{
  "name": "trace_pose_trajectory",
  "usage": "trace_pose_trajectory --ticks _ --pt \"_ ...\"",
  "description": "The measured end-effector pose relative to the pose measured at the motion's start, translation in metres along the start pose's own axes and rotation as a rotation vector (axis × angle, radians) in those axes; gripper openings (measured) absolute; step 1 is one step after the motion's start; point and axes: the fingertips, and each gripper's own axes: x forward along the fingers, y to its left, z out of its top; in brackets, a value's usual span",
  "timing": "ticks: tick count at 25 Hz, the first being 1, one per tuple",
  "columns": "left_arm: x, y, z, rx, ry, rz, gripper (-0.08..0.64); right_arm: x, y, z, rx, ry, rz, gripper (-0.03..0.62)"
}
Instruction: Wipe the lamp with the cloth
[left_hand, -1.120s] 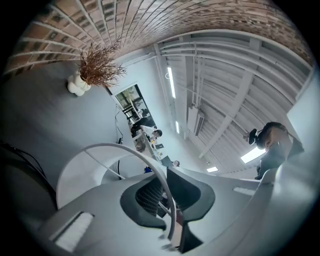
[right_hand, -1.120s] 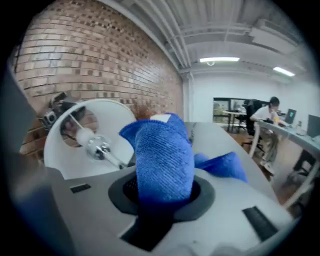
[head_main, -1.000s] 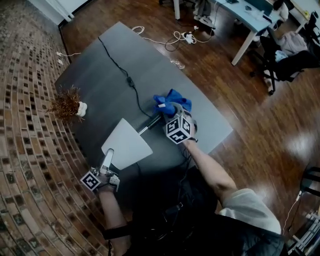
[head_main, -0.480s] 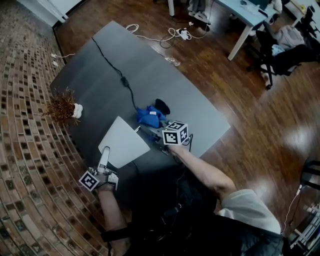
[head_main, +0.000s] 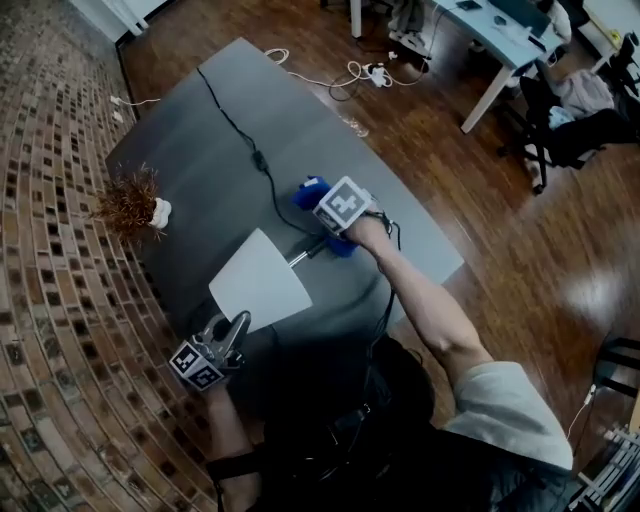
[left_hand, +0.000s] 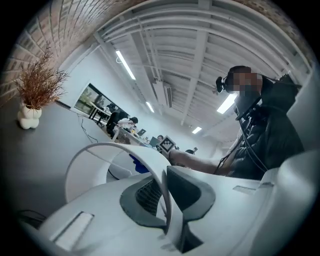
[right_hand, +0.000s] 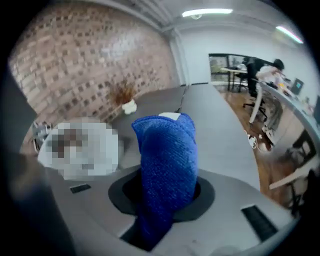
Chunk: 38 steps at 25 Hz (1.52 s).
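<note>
- Overhead, the lamp (head_main: 258, 285) lies on its side on the grey table (head_main: 200, 120), with its white shade toward the left gripper (head_main: 234, 330), which grips the shade's rim. The right gripper (head_main: 338, 215) is at the lamp's base end, with the blue cloth (head_main: 311, 189) bunched under it. A cable (head_main: 240, 140) crosses the table, and a dried plant (head_main: 132, 205) stands by the brick wall.
- Left gripper view: the fingers are clamped on the thin shade rim, one inside and one outside. The cloth shows beyond the shade.
- Right gripper view: the fingers are pinched on the cloth, which rises from between them in a fold. The table and plant lie beyond.
</note>
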Motion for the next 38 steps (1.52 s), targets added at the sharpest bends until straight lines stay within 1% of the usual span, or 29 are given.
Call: trace_pose_trajectory --ticks 1,2,4,6,8,11,13,14,15,16,17,19,20,21,22,23,24,26,28,30,32,34,35,37,38 --pt "-0.001 0.000 -0.002 0.003 -0.004 0.003 0.029 0.012 0.017 -0.008 -0.043 0.087 0.018 0.098" --pt "-0.002 -0.001 -0.004 0.008 -0.009 0.008 0.029 0.022 0.036 -0.009 -0.075 0.132 0.050 0.100" --pt "-0.002 0.000 -0.004 0.020 -0.013 0.020 0.029 0.037 0.067 0.000 -0.094 0.127 0.131 0.100" --pt "-0.001 0.000 -0.004 0.026 -0.012 0.022 0.030 0.043 0.092 0.009 -0.061 0.105 0.207 0.100" --pt "-0.001 -0.001 -0.005 0.028 -0.019 0.030 0.031 0.044 0.117 0.018 0.008 0.073 0.311 0.100" --pt "-0.002 0.003 -0.002 0.025 -0.041 0.051 0.034 0.036 0.149 0.033 0.152 -0.004 0.490 0.098" --pt "-0.002 0.007 0.001 0.013 -0.051 0.062 0.037 0.020 0.154 0.042 0.272 -0.097 0.618 0.098" --pt "-0.001 0.009 0.003 -0.006 -0.051 0.066 0.038 0.008 0.144 0.049 0.323 -0.176 0.644 0.098" --pt "-0.001 0.011 0.006 -0.041 -0.051 0.069 0.038 -0.007 0.123 0.056 0.356 -0.278 0.609 0.098" --pt "0.001 0.014 0.010 -0.098 -0.053 0.070 0.038 -0.025 0.091 0.061 0.366 -0.394 0.506 0.100" --pt "0.003 0.018 0.016 -0.174 -0.062 0.073 0.037 -0.045 0.050 0.060 0.364 -0.511 0.353 0.100" --pt "0.008 0.031 0.030 -0.361 -0.106 0.089 0.035 -0.093 -0.032 0.040 0.388 -0.708 0.017 0.101" --pt "0.010 0.038 0.036 -0.466 -0.138 0.101 0.035 -0.115 -0.064 0.024 0.426 -0.783 -0.118 0.101" --pt "0.010 0.046 0.041 -0.579 -0.176 0.112 0.034 -0.130 -0.086 0.007 0.469 -0.843 -0.214 0.101" --pt "0.011 0.053 0.045 -0.693 -0.221 0.120 0.034 -0.138 -0.099 -0.008 0.505 -0.889 -0.270 0.101" --pt "0.011 0.059 0.049 -0.796 -0.266 0.126 0.034 -0.139 -0.103 -0.018 0.532 -0.927 -0.293 0.101" --pt "0.013 0.064 0.052 -0.880 -0.306 0.129 0.034 -0.135 -0.100 -0.024 0.546 -0.958 -0.287 0.101" --pt "0.017 0.068 0.054 -0.997 -0.369 0.123 0.035 -0.112 -0.081 -0.019 0.528 -1.001 -0.224 0.100" --pt "0.017 0.071 0.050 -1.075 -0.418 0.121 0.037 -0.079 -0.051 -0.003 0.458 -1.006 -0.146 0.100" --pt "0.014 0.075 0.045 -1.132 -0.453 0.127 0.037 -0.046 -0.019 0.014 0.402 -0.988 -0.065 0.100" --pt "0.010 0.078 0.041 -1.156 -0.463 0.126 0.037 -0.019 0.017 0.026 0.366 -0.963 0.049 0.100" --pt "0.008 0.080 0.038 -1.154 -0.468 0.133 0.037 -0.009 0.057 0.034 0.324 -0.949 0.215 0.100" --pt "0.008 0.081 0.038 -1.151 -0.476 0.138 0.037 -0.011 0.076 0.036 0.311 -0.938 0.326 0.100" --pt "0.009 0.083 0.041 -1.127 -0.497 0.123 0.046 -0.016 0.115 0.038 0.316 -0.872 0.601 0.099" --pt "0.011 0.081 0.044 -1.092 -0.498 0.099 0.063 -0.018 0.131 0.036 0.325 -0.821 0.717 0.098"
